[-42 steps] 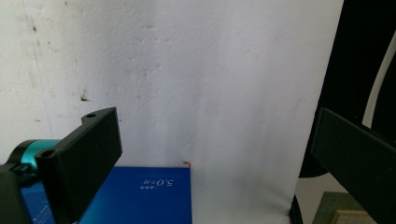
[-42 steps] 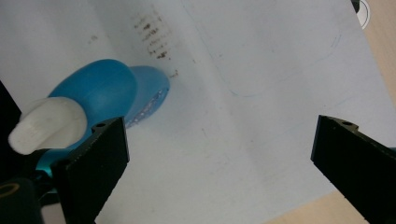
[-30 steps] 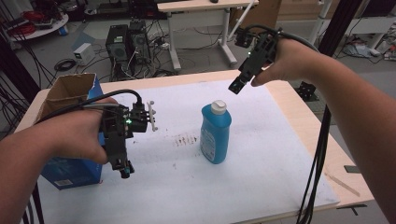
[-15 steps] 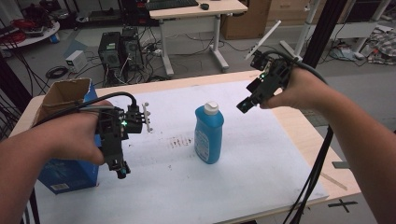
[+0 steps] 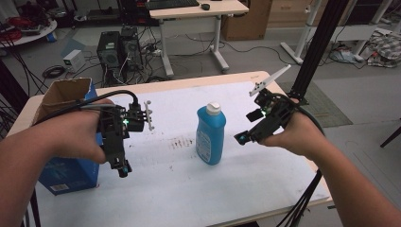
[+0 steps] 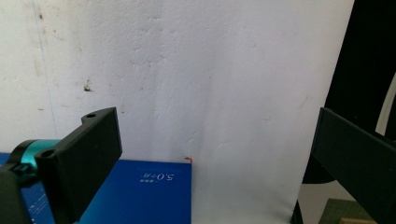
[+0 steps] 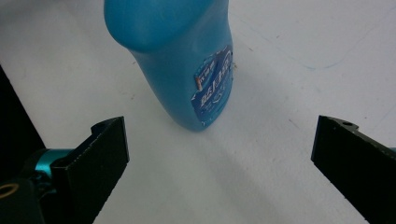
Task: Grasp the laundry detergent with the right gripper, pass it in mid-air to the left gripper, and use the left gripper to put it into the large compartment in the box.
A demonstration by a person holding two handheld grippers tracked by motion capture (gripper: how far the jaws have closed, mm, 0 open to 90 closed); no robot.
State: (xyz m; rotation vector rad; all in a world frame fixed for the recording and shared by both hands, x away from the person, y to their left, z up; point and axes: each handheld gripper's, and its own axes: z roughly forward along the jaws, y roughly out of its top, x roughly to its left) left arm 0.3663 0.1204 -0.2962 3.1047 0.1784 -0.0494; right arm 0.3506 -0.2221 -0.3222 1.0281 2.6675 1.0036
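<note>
Lowered from above the table's far edge, the right gripper [image 5: 242, 137] now hovers just beside the upright blue detergent bottle [image 5: 210, 135] at mid-table, jaws spread wide, apparently lining up to grasp it, while the left gripper [image 5: 122, 165], jaws likewise apart, waits near a blue box [image 5: 66, 172].
</note>
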